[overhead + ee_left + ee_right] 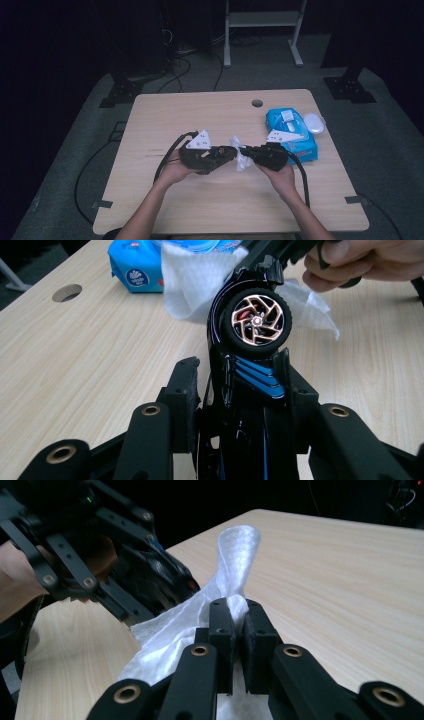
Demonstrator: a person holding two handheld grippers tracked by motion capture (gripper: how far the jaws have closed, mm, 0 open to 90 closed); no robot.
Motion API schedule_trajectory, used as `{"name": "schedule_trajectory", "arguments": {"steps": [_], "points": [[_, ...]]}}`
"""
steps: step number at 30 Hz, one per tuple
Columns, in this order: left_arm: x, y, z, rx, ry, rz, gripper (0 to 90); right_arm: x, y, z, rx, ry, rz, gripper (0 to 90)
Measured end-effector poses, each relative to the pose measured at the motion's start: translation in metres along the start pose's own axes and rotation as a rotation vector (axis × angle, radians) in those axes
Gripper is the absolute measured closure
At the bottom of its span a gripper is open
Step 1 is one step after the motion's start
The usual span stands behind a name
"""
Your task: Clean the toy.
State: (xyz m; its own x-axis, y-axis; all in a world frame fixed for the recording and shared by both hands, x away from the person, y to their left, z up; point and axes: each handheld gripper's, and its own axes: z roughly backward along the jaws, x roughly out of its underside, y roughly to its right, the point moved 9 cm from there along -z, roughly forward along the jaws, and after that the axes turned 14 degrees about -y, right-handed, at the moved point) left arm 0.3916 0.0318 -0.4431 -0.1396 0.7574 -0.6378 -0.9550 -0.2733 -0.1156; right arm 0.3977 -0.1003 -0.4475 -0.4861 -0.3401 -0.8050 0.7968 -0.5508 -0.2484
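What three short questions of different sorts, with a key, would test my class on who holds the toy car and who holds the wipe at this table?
1. True or false: the left gripper is clamped on the toy car.
2. What does the right gripper pinch? A) a white wipe B) a cable C) a pen
3. Fill in: the blue pack of wipes lies on the table beyond the person's ______ hand.

Key
1. True; its jaws grip the car's body just behind a wheel.
2. A; the white wipe is bunched between the shut jaws and rests against the car.
3. Right.
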Motion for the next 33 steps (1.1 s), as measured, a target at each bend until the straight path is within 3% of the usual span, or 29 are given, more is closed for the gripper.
{"name": "schedule_trajectory", "arguments": {"steps": [4,8,16,21,25,28,33], "points": [[0.002,0.000,-0.004,0.004,-0.008,0.006,58.4,-0.006,-0.005,0.003,-0.015,0.024,0.001,83.9],[0.001,0.000,-0.002,0.023,0.020,0.019,58.4,-0.012,-0.008,0.009,-0.023,0.046,0.009,83.9],[-0.001,-0.003,0.004,0.045,0.066,0.054,58.4,0.000,-0.001,-0.003,-0.040,0.010,-0.032,83.9],[0.001,-0.002,-0.001,0.047,0.052,0.051,58.4,-0.009,-0.005,0.007,-0.051,0.056,-0.029,83.9],[-0.003,-0.003,0.003,0.052,0.078,0.058,58.5,-0.008,-0.004,0.007,-0.047,0.054,-0.029,83.9],[-0.006,-0.005,0.011,0.068,0.129,0.081,58.5,0.001,-0.001,-0.001,-0.048,0.014,-0.041,83.9],[-0.002,-0.006,0.009,0.057,0.099,0.070,58.5,-0.001,-0.005,-0.004,-0.045,0.013,-0.027,83.9]]}}
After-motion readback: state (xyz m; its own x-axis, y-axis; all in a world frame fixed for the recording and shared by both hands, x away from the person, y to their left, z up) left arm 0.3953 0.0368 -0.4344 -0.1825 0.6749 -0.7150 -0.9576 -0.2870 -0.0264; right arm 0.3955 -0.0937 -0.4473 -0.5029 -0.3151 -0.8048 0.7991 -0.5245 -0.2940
